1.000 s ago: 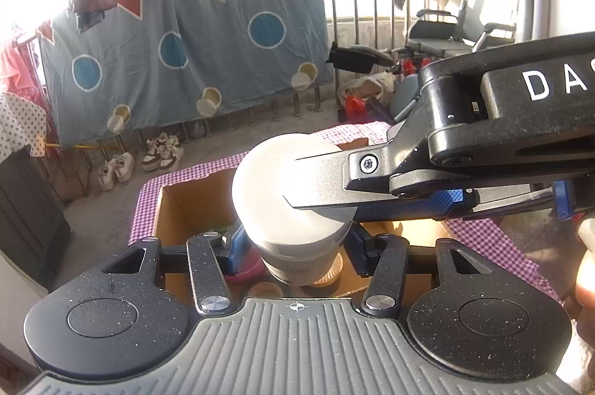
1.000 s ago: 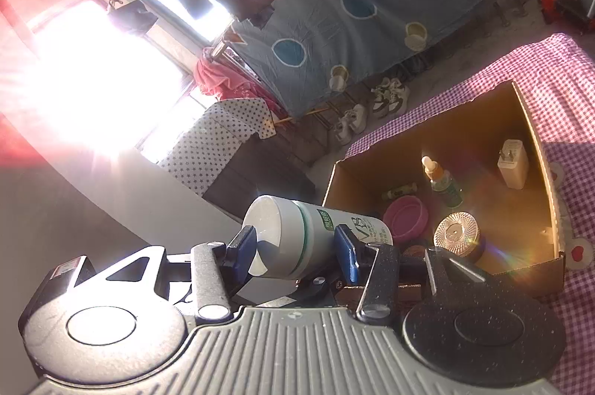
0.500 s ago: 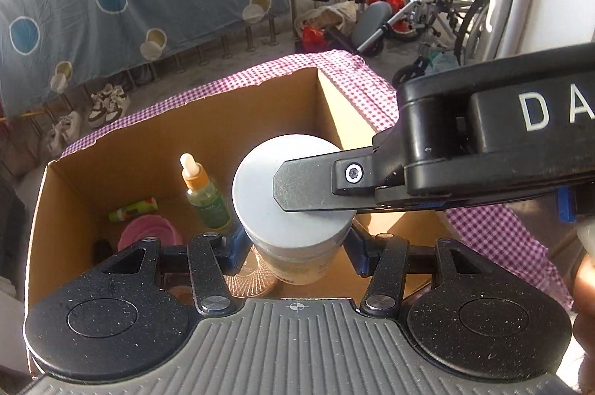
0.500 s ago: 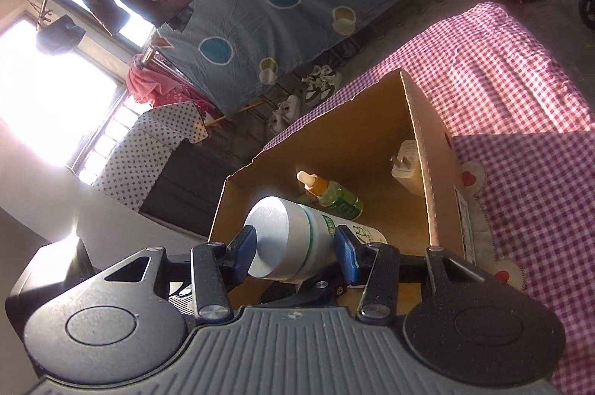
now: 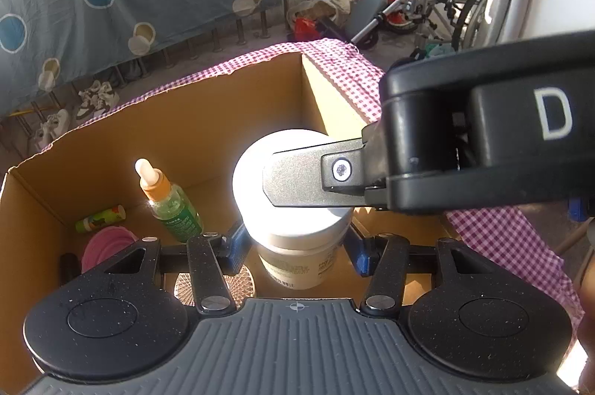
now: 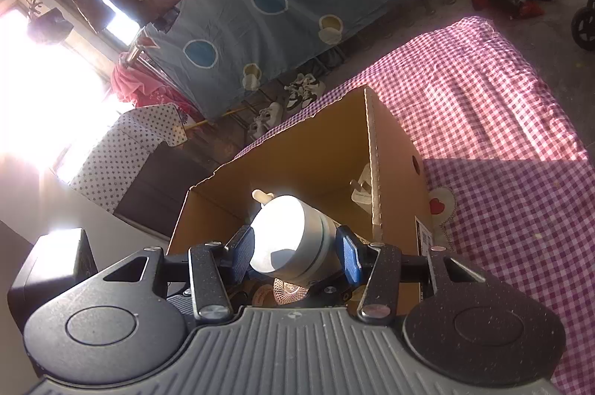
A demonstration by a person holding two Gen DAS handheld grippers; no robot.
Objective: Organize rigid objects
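A white jar with a white lid [image 5: 293, 209] hangs over the open cardboard box [image 5: 193, 120]. My left gripper [image 5: 295, 248] has its blue pads on either side of the jar's body. My right gripper [image 6: 295, 252] is shut on the jar's lid end [image 6: 286, 237], and its arm crosses over the lid in the left wrist view. In the box lie a green dropper bottle [image 5: 169, 201], a pink bowl [image 5: 108, 244], a small green tube [image 5: 100, 218] and a round patterned tin [image 5: 215, 283].
The box [image 6: 390, 172] stands on a pink checked cloth [image 6: 483, 105]. A white plug-like item [image 6: 362, 190] rests by the box's right wall. A blue sheet, shoes and wheelchairs stand beyond the table.
Both grippers have carried the jar forward and down over the box. The box interior now fills more of the left wrist view.
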